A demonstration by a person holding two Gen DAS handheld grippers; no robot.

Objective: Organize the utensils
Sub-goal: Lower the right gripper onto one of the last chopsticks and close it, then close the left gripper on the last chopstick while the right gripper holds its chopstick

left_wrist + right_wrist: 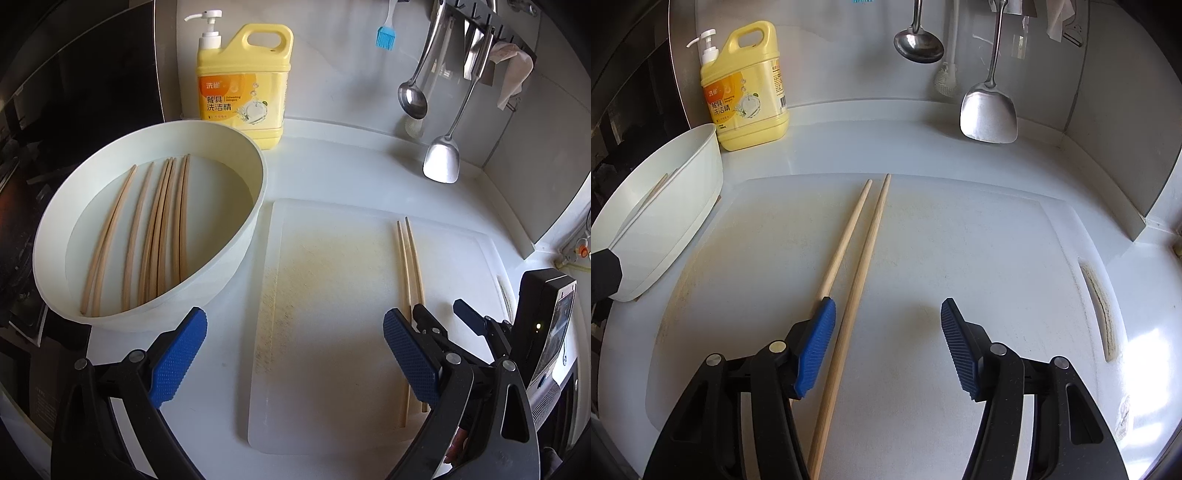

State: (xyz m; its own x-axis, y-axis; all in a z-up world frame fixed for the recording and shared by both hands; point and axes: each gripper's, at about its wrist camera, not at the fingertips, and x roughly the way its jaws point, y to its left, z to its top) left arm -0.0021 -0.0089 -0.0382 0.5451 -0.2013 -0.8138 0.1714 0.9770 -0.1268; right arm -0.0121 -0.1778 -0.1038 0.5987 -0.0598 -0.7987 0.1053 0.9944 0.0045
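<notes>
On the cutting board [960, 258] lie two chopsticks [864, 251], both grippers' jaws open.

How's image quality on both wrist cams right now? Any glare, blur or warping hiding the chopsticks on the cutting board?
Left wrist view: sharp, but fisheye bends the chopsticks in the basin and darkens the corners; the pair on the cutting board reads clearly. Right wrist view: sharp, with a bright sun patch at the board's right edge, away from the chopsticks on the board.
</notes>
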